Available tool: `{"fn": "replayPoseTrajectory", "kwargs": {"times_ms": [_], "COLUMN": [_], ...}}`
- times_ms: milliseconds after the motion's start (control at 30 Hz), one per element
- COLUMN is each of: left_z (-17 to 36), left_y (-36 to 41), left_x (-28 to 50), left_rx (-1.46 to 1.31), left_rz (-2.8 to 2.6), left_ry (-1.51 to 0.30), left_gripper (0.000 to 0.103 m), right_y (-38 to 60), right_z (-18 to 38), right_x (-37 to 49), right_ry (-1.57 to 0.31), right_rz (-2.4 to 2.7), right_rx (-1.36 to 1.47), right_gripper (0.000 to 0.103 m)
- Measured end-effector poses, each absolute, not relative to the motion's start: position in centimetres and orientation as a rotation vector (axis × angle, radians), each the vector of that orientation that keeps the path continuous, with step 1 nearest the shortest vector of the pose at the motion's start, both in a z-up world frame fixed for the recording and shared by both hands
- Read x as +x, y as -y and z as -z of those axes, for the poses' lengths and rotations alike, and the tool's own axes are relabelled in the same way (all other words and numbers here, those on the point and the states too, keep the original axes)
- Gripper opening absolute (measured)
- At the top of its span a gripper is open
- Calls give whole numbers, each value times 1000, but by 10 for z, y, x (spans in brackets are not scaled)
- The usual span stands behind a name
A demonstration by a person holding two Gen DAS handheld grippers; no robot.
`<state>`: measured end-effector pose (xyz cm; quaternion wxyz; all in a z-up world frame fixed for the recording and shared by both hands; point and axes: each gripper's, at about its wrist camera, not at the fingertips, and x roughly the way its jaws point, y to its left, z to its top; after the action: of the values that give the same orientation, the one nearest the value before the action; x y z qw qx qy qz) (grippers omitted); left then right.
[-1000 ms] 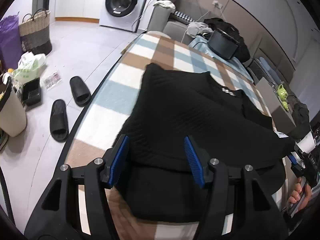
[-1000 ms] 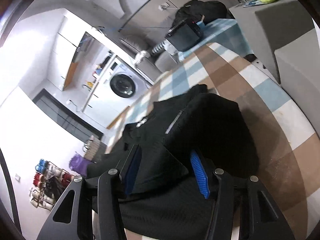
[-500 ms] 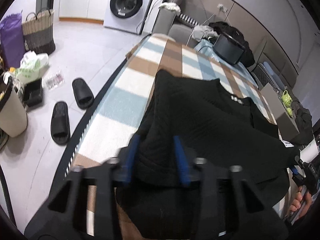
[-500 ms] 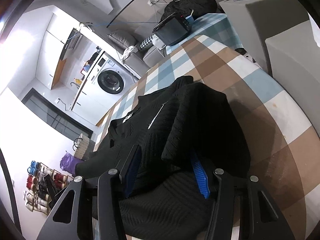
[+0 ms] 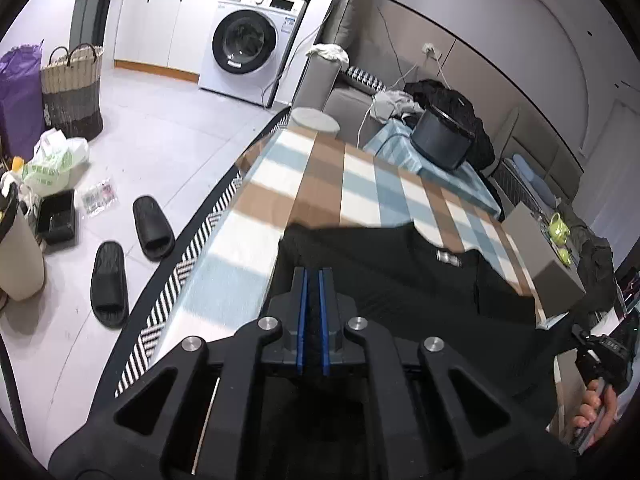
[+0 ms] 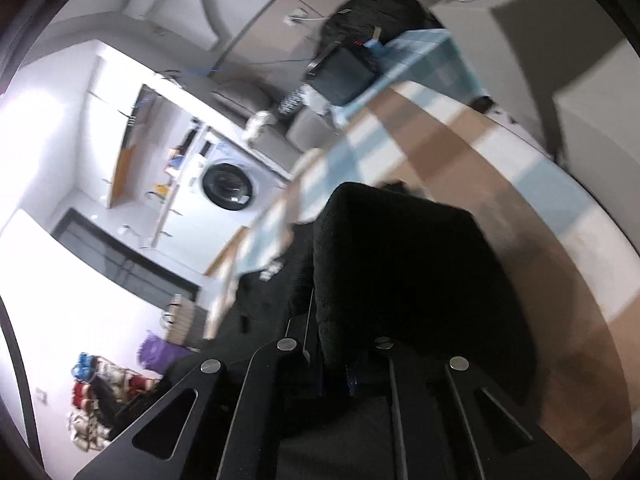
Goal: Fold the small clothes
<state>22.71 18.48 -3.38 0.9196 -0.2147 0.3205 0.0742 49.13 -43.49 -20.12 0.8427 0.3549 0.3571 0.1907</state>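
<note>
Checked tablecloth [image 5: 360, 184] — black sweater [image 5: 400, 280] lengthwise, collar toward far end.

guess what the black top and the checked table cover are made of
Black top: looks like a ribbed knit, matte and soft, going by the fine parallel ridges and its limp drape. Checked table cover: probably wipeable vinyl or coated cloth, since its brown, blue and white squares show a smooth sheen; plain fabric can't be ruled out.

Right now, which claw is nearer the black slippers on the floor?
Left. The left claw grips the black sweater on the table's slippers side; the right claw holds it across the table, farther away.
</note>
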Motion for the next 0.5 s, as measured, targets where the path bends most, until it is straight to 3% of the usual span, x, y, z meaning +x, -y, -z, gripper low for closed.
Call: {"fn": "replayPoseTrajectory", "kwargs": {"times_ms": [200,367,400,433,467,500], "left_z": [17,17,20,22,24,26], "left_y": [-194,-212,-218,-222,-226,-228], "left_x": [278,333,342,348,352,351], "left_rx": [-399,-394,-404,-409,-416,-424], "left_rz": [-152,-220,-247,-270,-286,-288], "left_ry": [-630,-653,-673,-700,-728,-734], "left_gripper": [3,4,7,17,34,41], "right_y": [432,450,454,458,463,466], "right_z": [170,185,192,199,204,207], "right_x": [531,588,597,603,604,603], "right_ry": [-678,-701,-725,-742,-753,-756], "right_rz": [-386,-189,-130,-92,-76,-76], "right_rx": [776,883,886,897,918,942], "right_gripper": [7,11,18,22,28,33]}}
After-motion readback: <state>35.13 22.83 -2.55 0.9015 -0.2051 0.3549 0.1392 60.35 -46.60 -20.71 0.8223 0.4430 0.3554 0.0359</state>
